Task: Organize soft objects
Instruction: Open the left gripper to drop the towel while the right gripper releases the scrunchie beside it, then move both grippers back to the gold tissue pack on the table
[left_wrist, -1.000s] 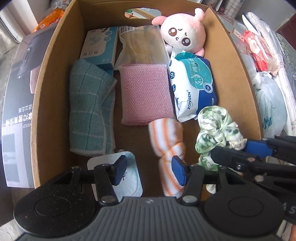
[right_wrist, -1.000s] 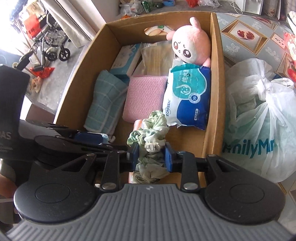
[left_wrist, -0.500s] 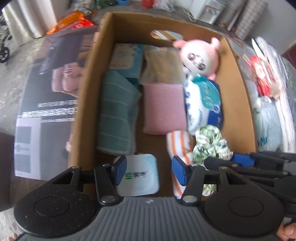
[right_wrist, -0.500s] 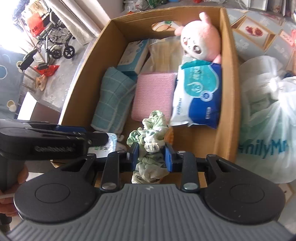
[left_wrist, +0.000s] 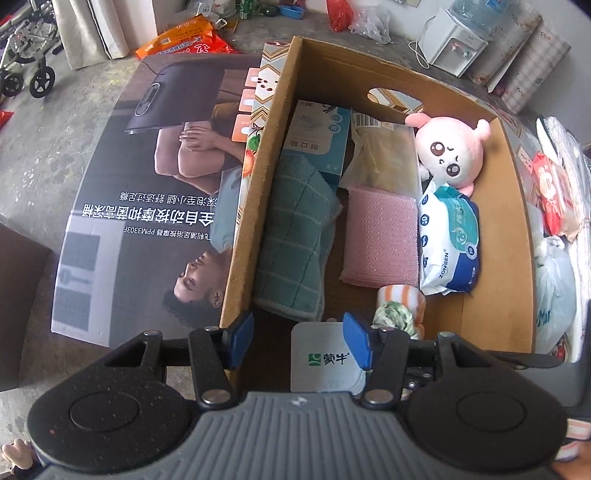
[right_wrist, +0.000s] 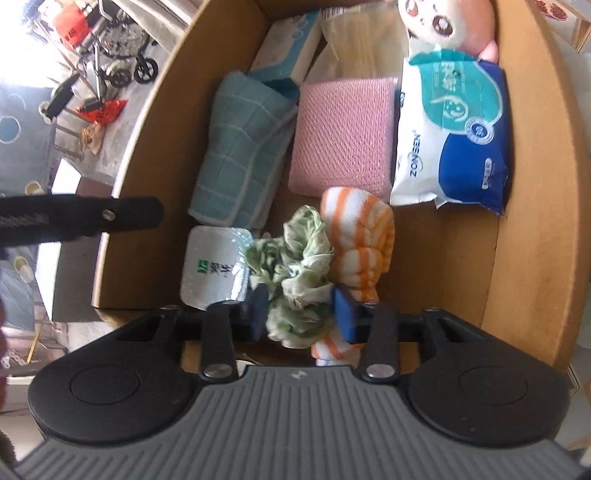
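A cardboard box (left_wrist: 255, 206) (right_wrist: 532, 258) holds soft items. My right gripper (right_wrist: 300, 309) is low inside the box near its front, and the green-and-white scrunchie (right_wrist: 295, 273) lies between its spread jaws, resting beside the orange-striped cloth (right_wrist: 364, 236). The fingers no longer pinch it. My left gripper (left_wrist: 297, 338) is open and empty, above the box's near left edge, over a white yogurt pack (left_wrist: 325, 360). The scrunchie peeks out in the left wrist view (left_wrist: 393, 315).
The box also holds a teal towel (right_wrist: 240, 147), a pink cloth (right_wrist: 343, 133), a wipes pack (right_wrist: 450, 136), a pink plush (left_wrist: 448, 151), a blue box (left_wrist: 317, 140) and a clear bag (left_wrist: 384, 155). A printed carton (left_wrist: 147, 206) lies left; white bags (left_wrist: 554, 288) lie right.
My right gripper lowered the scrunchie into the box and its jaws spread apart from it. My left gripper pulled back, up and to the left.
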